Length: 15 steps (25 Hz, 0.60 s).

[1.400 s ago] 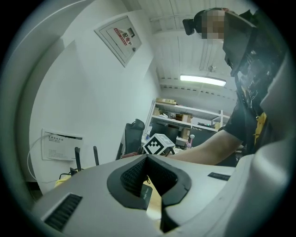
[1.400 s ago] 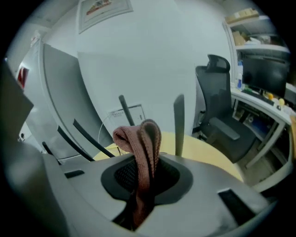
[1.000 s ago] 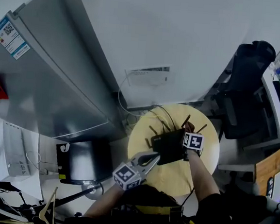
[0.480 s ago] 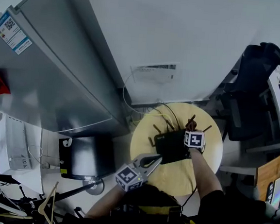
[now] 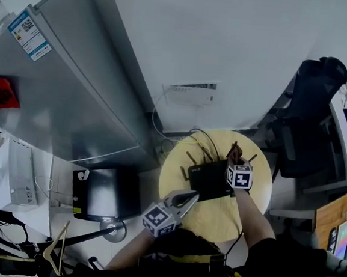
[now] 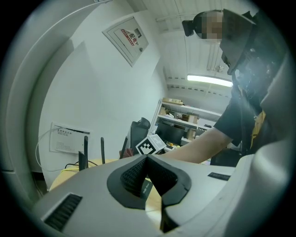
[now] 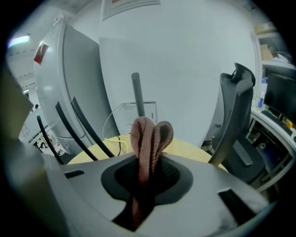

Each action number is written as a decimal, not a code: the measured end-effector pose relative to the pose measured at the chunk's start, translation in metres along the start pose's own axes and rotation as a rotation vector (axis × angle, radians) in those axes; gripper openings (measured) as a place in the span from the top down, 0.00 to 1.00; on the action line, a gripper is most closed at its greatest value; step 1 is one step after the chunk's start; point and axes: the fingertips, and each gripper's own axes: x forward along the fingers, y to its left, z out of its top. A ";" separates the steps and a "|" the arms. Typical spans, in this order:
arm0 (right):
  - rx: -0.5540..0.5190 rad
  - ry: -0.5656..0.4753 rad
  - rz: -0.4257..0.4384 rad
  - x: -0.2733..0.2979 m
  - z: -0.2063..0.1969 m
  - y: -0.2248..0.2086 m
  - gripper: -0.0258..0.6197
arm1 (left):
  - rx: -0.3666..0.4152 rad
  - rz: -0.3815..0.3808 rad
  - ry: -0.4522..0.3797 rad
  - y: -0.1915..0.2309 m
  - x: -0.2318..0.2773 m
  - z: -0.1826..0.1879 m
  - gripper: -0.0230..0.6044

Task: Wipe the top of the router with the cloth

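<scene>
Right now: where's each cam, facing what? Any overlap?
Head view: on the person's head, steeply down on table, router; both forearms, left gripper, right gripper show.
Left gripper view: on the left gripper, along its shut jaws toward the wall; right forearm, torso show.
Right gripper view: on the right gripper, along jaws shut on the cloth, toward the wall; only jaws show.
Shared: both gripper views catch the white wall box.

A round yellow bench [image 5: 212,215] stood by the white wall [image 5: 230,43], between a tall grey cabinet [image 5: 62,95] and a black office chair [image 5: 312,111].
</scene>
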 end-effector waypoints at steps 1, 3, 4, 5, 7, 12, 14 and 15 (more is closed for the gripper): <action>-0.009 -0.012 0.003 -0.004 0.004 0.001 0.86 | -0.003 -0.003 0.015 -0.003 0.001 -0.003 0.96; -0.034 -0.043 0.000 -0.014 0.012 0.003 0.86 | 0.000 -0.014 0.024 -0.010 0.003 -0.004 0.96; -0.047 -0.065 -0.004 -0.019 0.017 0.004 0.86 | 0.003 -0.021 0.019 -0.014 0.005 -0.003 0.96; -0.057 -0.088 -0.006 -0.025 0.022 0.005 0.86 | 0.005 -0.027 0.011 -0.017 0.007 -0.001 0.96; -0.069 -0.131 -0.005 -0.036 0.032 0.007 0.86 | 0.007 -0.038 -0.006 -0.024 0.011 0.001 0.96; -0.098 -0.192 0.021 -0.056 0.052 0.015 0.86 | 0.008 -0.066 -0.006 -0.038 0.017 0.004 0.96; -0.135 -0.209 0.022 -0.064 0.057 0.017 0.86 | 0.006 -0.075 -0.017 -0.042 0.019 0.008 0.96; -0.150 -0.221 0.021 -0.068 0.060 0.017 0.86 | 0.008 -0.077 -0.017 -0.043 0.019 0.007 0.96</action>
